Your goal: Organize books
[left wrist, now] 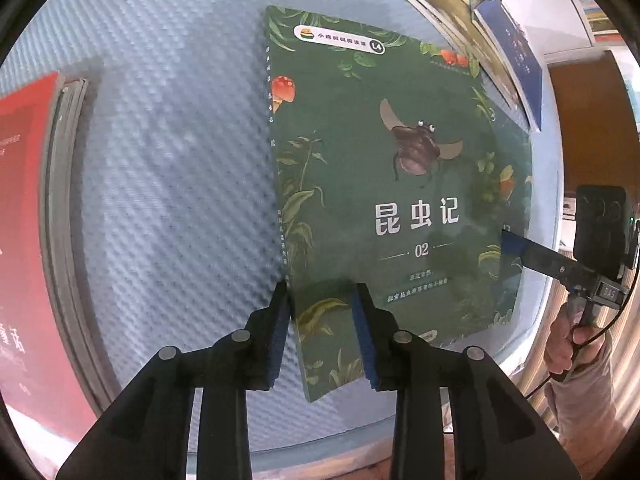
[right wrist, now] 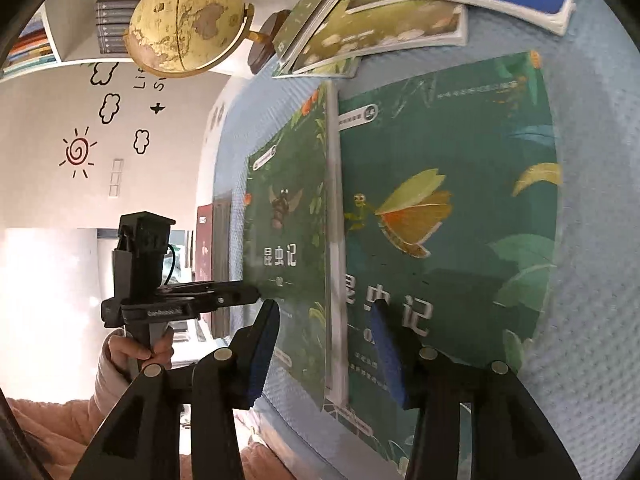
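A green book with a beetle on its cover (left wrist: 380, 184) sits on the blue textured table (left wrist: 160, 140). My left gripper (left wrist: 322, 312) points steeply down over its near left corner. One pad is at the spine edge and the other over the cover, with a wide gap: open. In the right wrist view the beetle book (right wrist: 288, 208) sits tilted, its edge over a second green book with a winged insect (right wrist: 440, 208). My right gripper (right wrist: 325, 308) straddles that edge, pads apart, open. Its finger (left wrist: 516, 242) meets the book's right edge. The left gripper (right wrist: 248, 294) is at the far side.
A red book (left wrist: 24, 200) lies at the table's left. A loose pile of picture books (right wrist: 380, 28) and a blue book (left wrist: 516, 52) lie at the far end. A globe (right wrist: 188, 16) and a bookshelf (right wrist: 116, 28) stand beyond. A hand (left wrist: 568, 340) holds the right gripper's handle.
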`<move>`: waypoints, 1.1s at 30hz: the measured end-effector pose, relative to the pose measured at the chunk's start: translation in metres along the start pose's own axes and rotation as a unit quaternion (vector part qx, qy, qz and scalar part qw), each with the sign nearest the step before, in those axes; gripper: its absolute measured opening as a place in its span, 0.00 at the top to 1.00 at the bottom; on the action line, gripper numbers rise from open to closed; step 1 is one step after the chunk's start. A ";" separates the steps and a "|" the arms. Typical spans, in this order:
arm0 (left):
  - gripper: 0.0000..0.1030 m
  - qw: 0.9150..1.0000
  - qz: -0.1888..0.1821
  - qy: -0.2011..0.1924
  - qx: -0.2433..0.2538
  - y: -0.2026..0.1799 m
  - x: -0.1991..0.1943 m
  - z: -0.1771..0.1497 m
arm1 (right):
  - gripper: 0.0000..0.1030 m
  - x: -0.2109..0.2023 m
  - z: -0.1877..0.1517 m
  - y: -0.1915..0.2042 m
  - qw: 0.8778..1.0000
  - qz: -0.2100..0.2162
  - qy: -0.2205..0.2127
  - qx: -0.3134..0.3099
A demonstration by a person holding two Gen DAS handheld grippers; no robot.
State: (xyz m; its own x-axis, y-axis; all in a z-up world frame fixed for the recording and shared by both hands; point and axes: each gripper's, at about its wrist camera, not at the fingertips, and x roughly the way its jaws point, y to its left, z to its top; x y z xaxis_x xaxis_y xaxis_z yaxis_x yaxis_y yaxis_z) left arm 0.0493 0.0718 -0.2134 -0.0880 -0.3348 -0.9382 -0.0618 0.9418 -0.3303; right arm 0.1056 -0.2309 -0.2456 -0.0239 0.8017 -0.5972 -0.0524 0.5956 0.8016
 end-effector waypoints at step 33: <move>0.83 0.994 -0.096 -0.049 -0.035 0.026 -0.007 -0.001 | 0.93 0.019 -0.003 0.002 1.000 -0.009 -0.018 0.024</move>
State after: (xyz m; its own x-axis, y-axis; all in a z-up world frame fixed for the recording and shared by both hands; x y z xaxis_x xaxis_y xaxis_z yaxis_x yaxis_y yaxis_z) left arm 0.0472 0.0987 -0.2155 0.0294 -0.5004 -0.8653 -0.1374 0.8554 -0.4994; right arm 0.1025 -0.2150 -0.2554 0.0119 0.7914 -0.6111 -0.0038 0.6112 0.7915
